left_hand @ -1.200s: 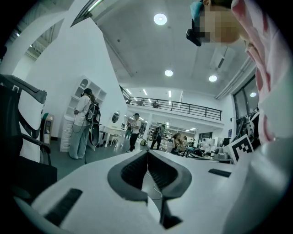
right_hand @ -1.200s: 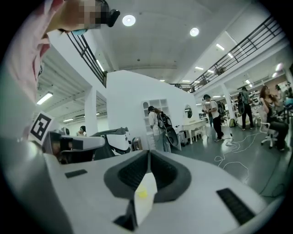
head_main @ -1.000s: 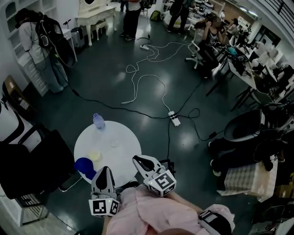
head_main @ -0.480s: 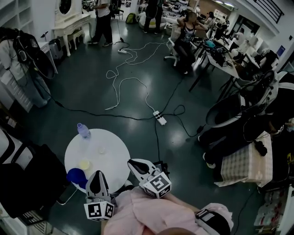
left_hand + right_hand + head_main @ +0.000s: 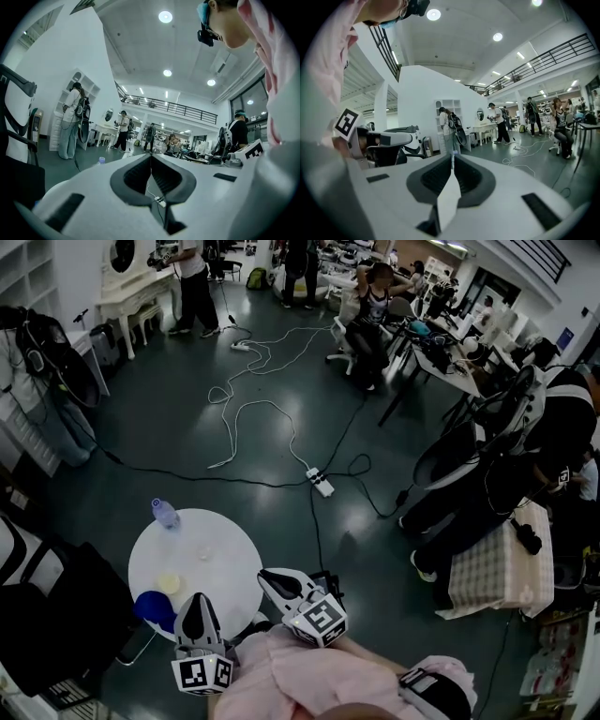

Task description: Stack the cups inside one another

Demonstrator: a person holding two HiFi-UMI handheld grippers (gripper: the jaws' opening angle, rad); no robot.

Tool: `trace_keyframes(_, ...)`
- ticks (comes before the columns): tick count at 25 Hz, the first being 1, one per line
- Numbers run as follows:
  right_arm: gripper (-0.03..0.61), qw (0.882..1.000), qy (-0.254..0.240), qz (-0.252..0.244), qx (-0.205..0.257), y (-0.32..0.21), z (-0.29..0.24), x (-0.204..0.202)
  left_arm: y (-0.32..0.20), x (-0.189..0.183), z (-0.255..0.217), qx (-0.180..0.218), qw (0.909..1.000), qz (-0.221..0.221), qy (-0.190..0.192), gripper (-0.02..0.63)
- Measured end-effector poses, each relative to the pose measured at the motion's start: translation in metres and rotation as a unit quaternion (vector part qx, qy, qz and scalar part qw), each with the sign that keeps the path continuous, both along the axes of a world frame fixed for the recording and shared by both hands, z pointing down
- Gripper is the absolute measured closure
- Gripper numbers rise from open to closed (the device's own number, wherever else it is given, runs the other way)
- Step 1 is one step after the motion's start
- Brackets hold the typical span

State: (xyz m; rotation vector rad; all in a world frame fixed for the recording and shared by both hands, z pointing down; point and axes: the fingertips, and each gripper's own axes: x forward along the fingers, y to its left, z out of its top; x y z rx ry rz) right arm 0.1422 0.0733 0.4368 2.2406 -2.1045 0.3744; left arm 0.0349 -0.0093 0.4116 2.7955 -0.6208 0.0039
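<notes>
On the round white table (image 5: 225, 573) stand a blue cup (image 5: 153, 608) at the near left edge, a small yellowish cup (image 5: 170, 583) beside it, and a clear cup (image 5: 205, 552) near the middle. My left gripper (image 5: 193, 599) is held close to my body over the table's near edge, just right of the blue cup, jaws closed on nothing. My right gripper (image 5: 265, 575) hovers at the table's near right edge, also shut and empty. The left gripper (image 5: 151, 157) and the right gripper (image 5: 452, 156) each point out level into the room in their own views, which show no cups.
A plastic bottle (image 5: 164, 514) with a blue cap stands at the table's far left edge. A black chair (image 5: 56, 601) stands left of the table. White cables and a power strip (image 5: 322, 486) lie on the dark floor beyond. People and desks fill the far side.
The head view has swung, so the table sits lower and further left in it. Both grippers stay shut near my body, in much the same pose.
</notes>
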Motion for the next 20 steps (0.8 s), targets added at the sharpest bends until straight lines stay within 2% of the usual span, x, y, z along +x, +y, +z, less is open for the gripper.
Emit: trace_keyframes(20,0.538,1.000,0.001,0.005,-0.012,0.0012,0.0028,0.0012,-0.0001,0.0031,0.0025,-0.018,0.9998,0.003,0.003,0.595)
